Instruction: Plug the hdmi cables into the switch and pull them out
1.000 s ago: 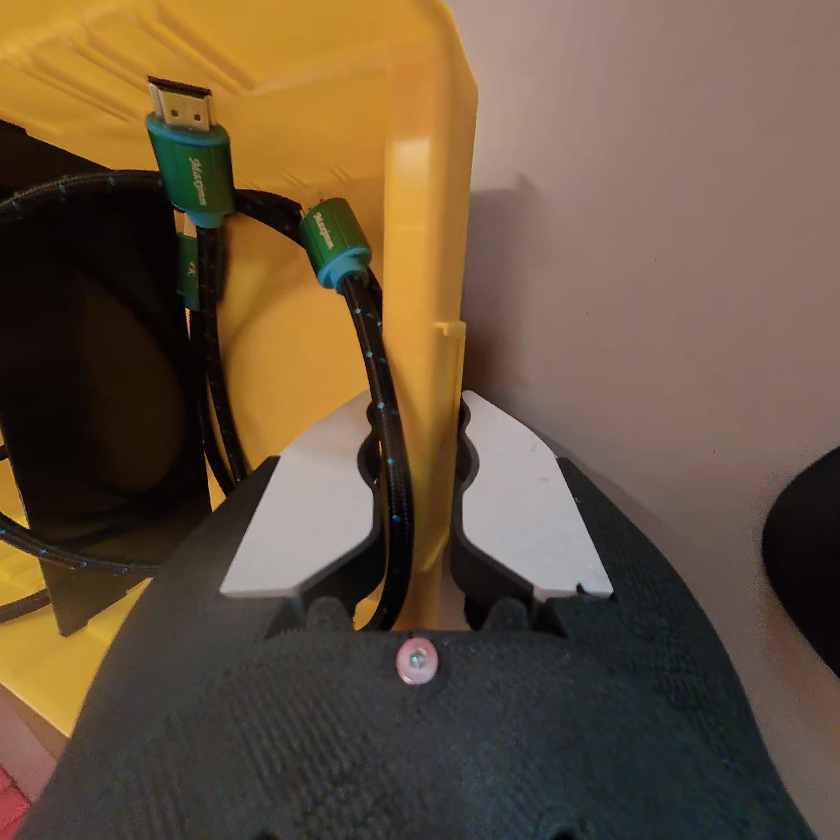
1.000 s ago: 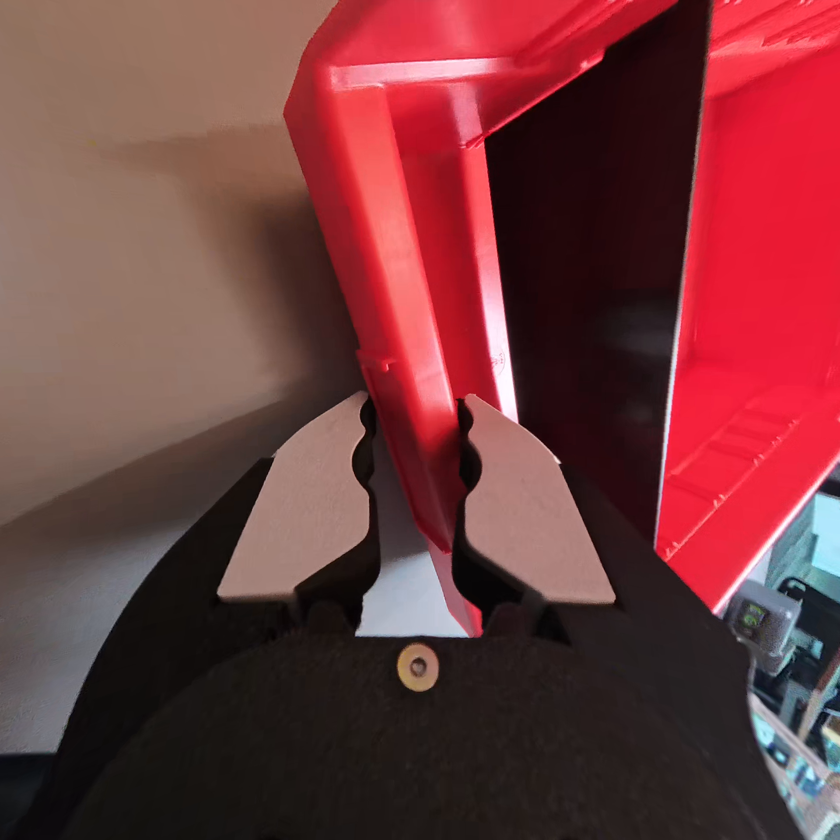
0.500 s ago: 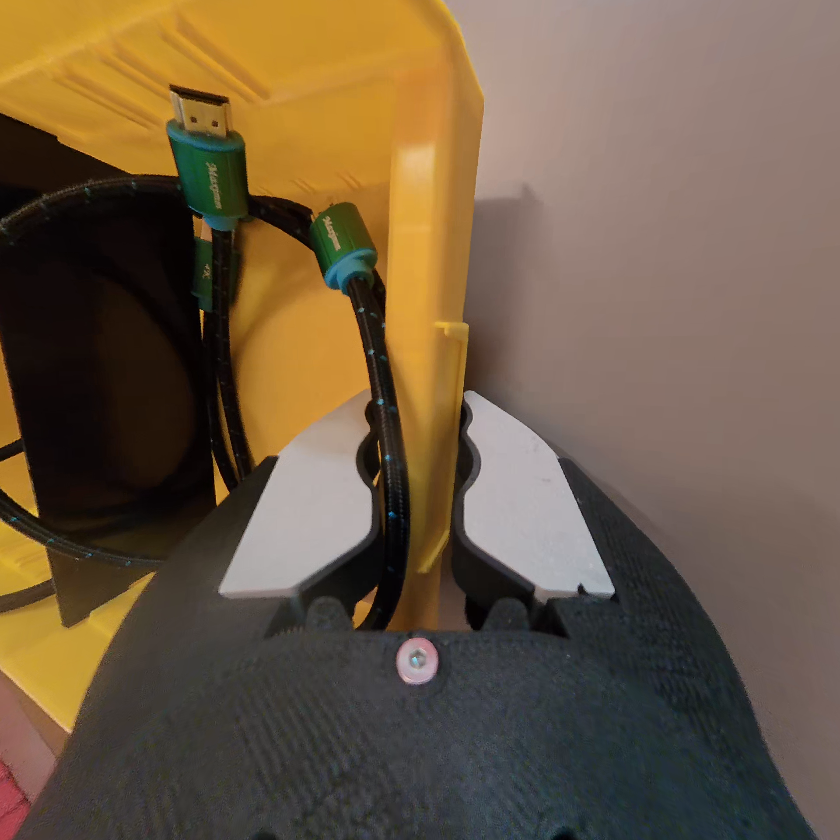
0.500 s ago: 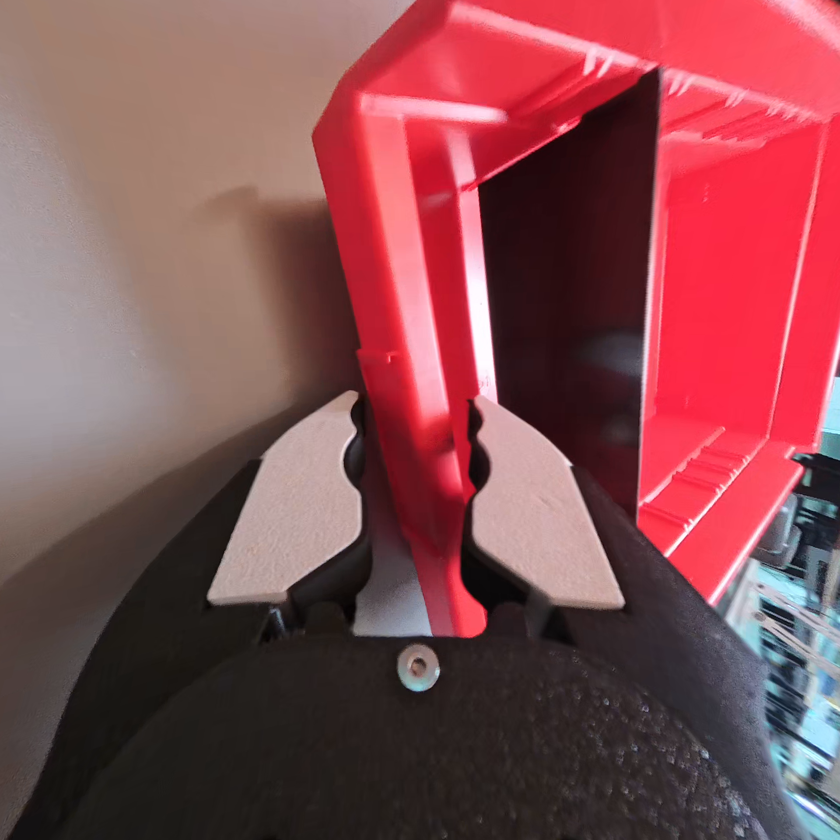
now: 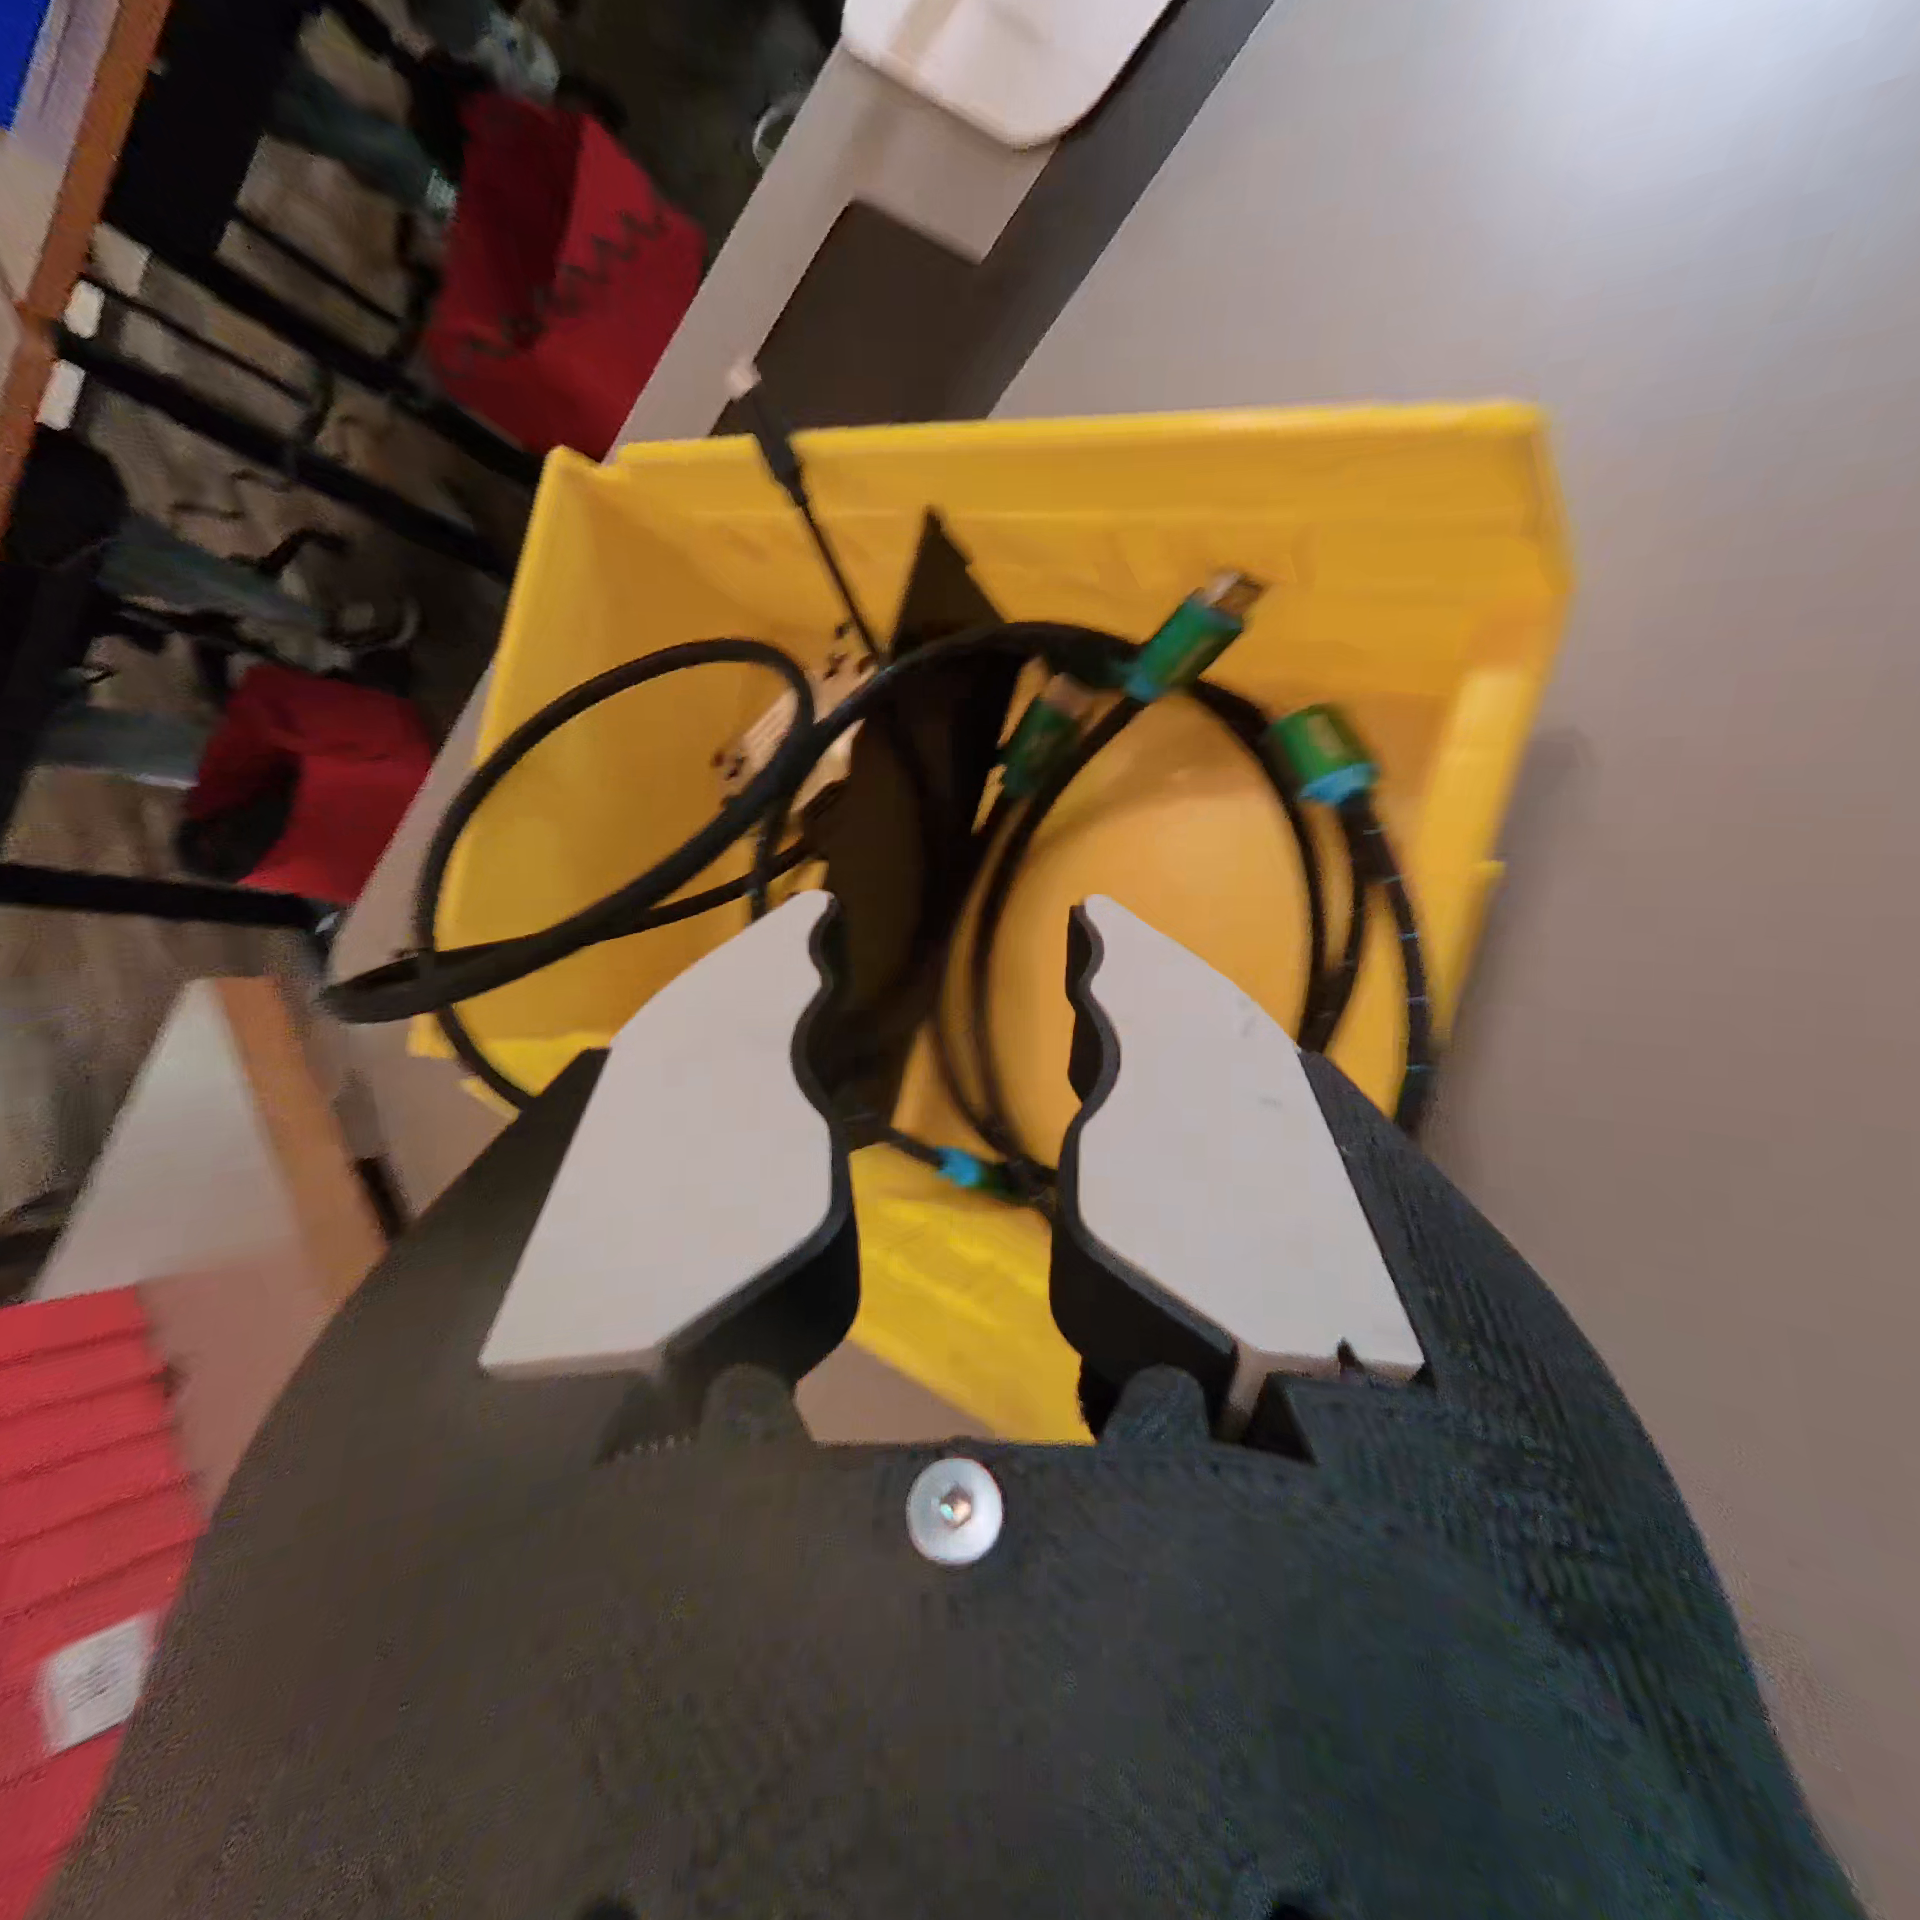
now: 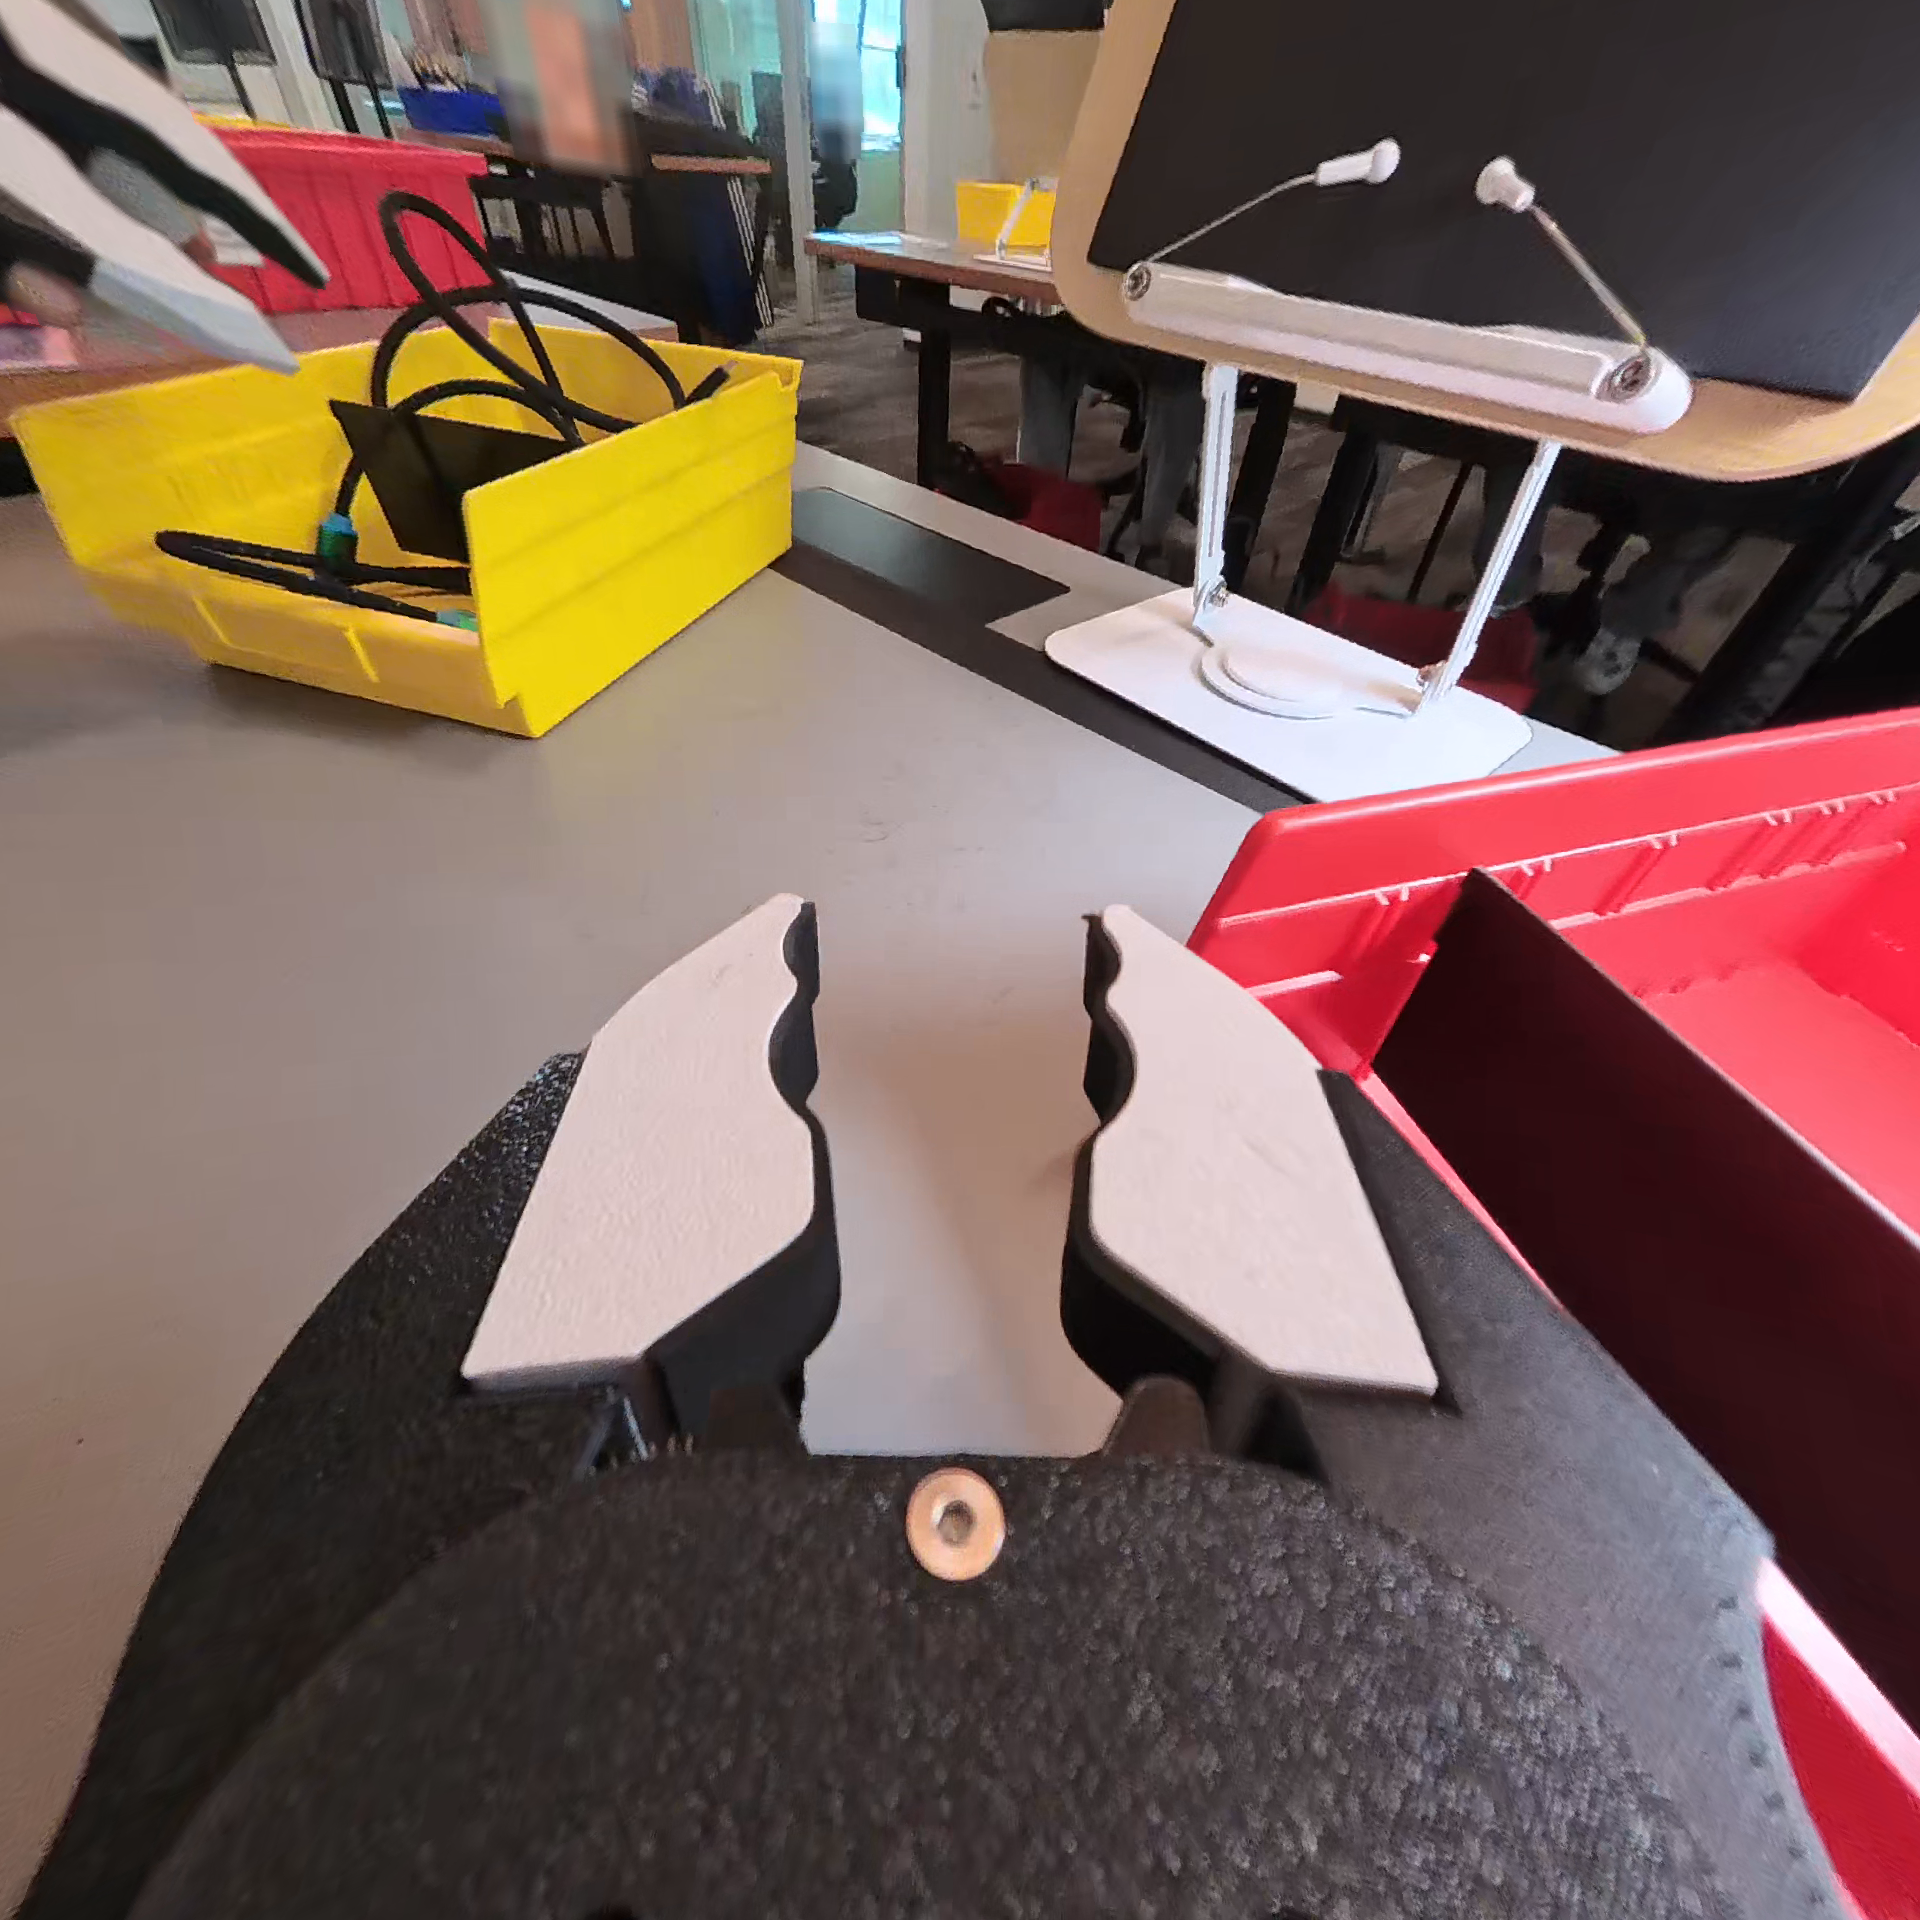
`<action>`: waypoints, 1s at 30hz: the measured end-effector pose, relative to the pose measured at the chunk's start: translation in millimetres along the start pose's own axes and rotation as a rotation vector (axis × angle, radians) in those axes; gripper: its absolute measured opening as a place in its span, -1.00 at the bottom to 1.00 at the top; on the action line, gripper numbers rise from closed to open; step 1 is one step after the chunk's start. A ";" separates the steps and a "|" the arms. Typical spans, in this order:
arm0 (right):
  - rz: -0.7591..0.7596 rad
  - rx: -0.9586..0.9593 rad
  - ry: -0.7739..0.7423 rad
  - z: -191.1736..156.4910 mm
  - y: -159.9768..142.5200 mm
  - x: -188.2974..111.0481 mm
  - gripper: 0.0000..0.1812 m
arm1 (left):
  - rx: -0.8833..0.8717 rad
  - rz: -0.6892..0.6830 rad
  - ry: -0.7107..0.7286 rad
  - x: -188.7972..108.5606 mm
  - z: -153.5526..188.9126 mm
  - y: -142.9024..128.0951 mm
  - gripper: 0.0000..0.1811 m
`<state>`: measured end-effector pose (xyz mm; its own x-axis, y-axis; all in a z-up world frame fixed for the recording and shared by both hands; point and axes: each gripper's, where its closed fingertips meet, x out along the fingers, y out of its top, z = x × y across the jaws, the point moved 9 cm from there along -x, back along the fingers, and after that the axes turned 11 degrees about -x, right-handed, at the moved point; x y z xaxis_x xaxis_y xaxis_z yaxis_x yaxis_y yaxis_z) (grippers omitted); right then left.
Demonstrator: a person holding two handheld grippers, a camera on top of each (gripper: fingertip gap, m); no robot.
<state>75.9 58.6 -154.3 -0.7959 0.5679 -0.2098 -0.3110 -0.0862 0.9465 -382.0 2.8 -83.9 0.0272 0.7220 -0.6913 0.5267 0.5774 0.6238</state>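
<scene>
Below my left gripper [image 5: 951, 1023], parted and empty, the hdmi cables [image 5: 1340, 894] coil in the yellow bin [image 5: 1164, 468]; I'd pinch one green plug squarely. My right gripper [image 6: 948, 1029] is spread, empty.

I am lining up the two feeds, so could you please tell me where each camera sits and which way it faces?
Left wrist view: sits on the left gripper, looking down into the yellow bin of HDMI cables; its own open fingers show.
Right wrist view: sits on the right gripper, low, looking across the grey table, red bin to its right; its own open fingers show.
Shared: the yellow bin and cables; the right wrist view also catches the left gripper above that bin.
</scene>
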 end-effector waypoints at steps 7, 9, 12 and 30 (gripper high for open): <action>-0.001 0.000 0.006 -4.1 -10.5 -1.6 -0.49 | 0.442 -0.314 0.277 37.8 -39.0 16.8 -0.57; -0.016 -0.006 0.020 -5.7 -13.4 -1.1 -0.50 | 0.602 -0.426 0.318 50.5 -46.7 15.3 -0.58; -0.033 -0.012 0.024 -5.6 -16.3 -1.4 -0.50 | 0.680 -0.485 0.314 63.1 -56.0 15.2 -0.89; -0.027 0.063 0.024 5.3 -21.9 -6.8 -0.57 | 0.619 -0.161 0.665 -66.3 -146.0 174.5 -1.00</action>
<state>90.9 60.9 -172.3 -0.8000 0.5498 -0.2401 -0.2993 -0.0189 0.9540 -416.0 111.3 124.0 -0.4786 0.8316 -0.2817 0.8474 0.5215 0.0996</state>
